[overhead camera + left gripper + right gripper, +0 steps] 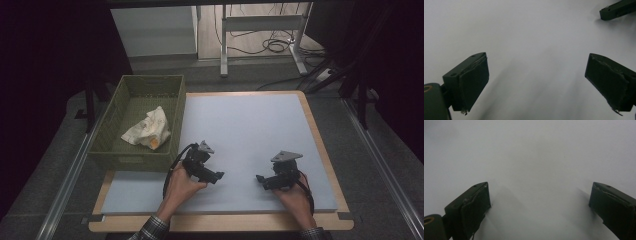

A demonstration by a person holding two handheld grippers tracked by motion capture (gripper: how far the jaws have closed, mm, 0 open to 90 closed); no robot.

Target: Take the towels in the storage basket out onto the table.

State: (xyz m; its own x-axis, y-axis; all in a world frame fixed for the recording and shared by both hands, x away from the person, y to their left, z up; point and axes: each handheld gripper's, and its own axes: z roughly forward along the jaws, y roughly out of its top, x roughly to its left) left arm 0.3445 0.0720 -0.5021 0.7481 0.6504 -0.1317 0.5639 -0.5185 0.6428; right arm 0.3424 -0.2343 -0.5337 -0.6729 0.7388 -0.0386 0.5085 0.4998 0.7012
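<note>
My left gripper [218, 176] rests low over the pale blue mat [245, 130] near the front, held by the person's left hand, its jaws pointing right. In the left gripper view the left gripper [536, 75] stands open over bare mat, nothing between its pads [472, 85]. My right gripper [260, 179] sits opposite, jaws pointing left toward the other one. In the right gripper view the right gripper [539, 202] is open too, with bare mat between its pads [475, 208]. The right gripper's jaw tip [617, 10] shows at the top right of the left gripper view.
A green slatted basket [172, 112] stands at the table's left, holding a crumpled white cloth [149, 129] with an orange patch. The mat lies on a wooden tabletop [320, 145]. Desk legs and cables [272, 45] are on the floor beyond.
</note>
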